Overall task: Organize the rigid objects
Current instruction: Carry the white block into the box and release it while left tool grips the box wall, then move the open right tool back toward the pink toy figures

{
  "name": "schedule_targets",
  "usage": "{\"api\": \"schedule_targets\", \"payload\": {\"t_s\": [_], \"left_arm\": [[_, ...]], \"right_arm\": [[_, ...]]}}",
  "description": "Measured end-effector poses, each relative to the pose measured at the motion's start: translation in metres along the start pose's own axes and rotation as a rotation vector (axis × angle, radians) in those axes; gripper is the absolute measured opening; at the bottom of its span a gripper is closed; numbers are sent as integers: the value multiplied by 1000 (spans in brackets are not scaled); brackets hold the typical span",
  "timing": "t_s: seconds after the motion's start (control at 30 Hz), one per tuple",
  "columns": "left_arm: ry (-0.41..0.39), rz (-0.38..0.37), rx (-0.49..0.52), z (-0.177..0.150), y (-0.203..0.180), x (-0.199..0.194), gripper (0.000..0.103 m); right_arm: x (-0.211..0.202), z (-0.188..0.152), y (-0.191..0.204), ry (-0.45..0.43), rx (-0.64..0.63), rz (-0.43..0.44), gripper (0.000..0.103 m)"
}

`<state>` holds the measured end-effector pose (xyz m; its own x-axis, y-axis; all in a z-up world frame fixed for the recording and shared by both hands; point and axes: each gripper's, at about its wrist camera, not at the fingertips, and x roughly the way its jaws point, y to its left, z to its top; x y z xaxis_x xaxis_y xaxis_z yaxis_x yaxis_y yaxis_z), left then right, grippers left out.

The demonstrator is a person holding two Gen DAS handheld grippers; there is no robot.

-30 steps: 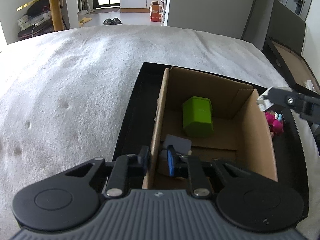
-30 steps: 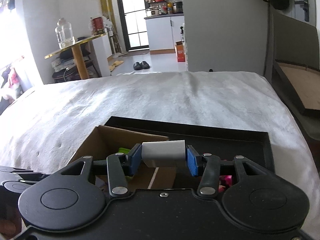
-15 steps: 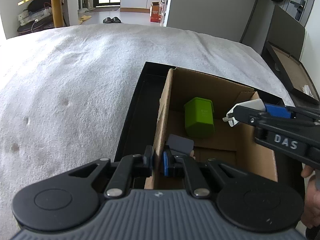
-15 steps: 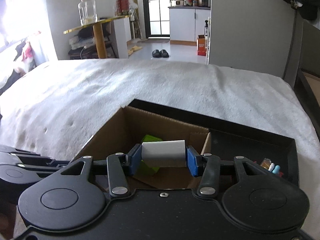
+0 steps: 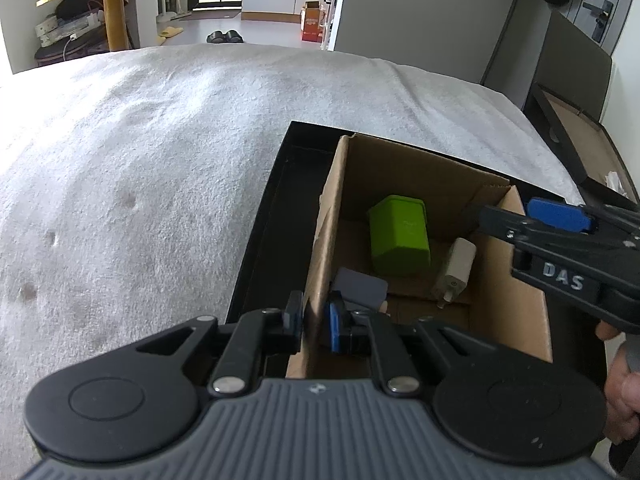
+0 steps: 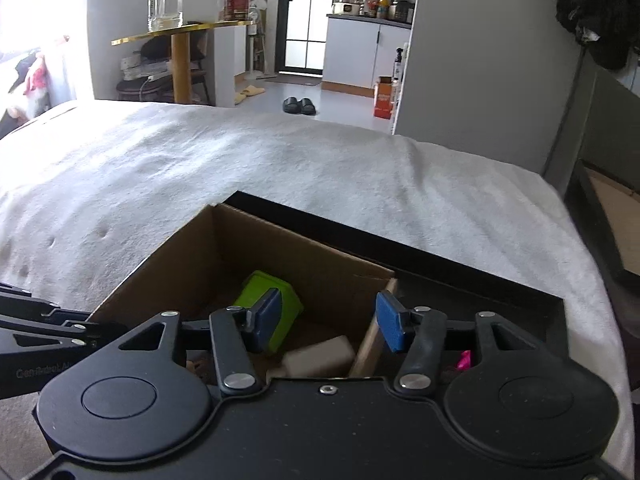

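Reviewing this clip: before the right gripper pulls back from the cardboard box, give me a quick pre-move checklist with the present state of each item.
1. White charger lies in the cardboard box, clear of the jaws: ok.
2. Right gripper jaws opening, nothing between them: ok.
3. Left gripper shut on the box's left wall, steadying it: ok.
4. Green container in the box, not under the right gripper's fingers: ok.
5. Charger settled and stable against the grey item: cannot tell.
6. Box sits inside the black tray: ok.
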<state>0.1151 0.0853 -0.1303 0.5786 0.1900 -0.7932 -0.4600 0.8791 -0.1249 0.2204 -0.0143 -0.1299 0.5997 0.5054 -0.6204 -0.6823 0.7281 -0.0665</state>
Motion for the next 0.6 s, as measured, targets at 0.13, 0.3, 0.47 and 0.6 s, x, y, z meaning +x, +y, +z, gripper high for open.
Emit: {"api": "schedule_targets", "payload": {"t_s": [0.13,0.3,0.47,0.6], "left_arm": [[-3,12,15,1,-4,-2,12],[-13,31,40,3,-10,-6,12],[-15,48,53,6,-15,-11,14],[-20,60,61,10,-19,-16,14]], "right_arm": [[-10,-1,-9,-7,42,5,52],[-25,-3,-25,-18,117,22,53],[-35,-8,-42,-24,168,12,53],[-39,-15,-54,-22,211,4,58]]}}
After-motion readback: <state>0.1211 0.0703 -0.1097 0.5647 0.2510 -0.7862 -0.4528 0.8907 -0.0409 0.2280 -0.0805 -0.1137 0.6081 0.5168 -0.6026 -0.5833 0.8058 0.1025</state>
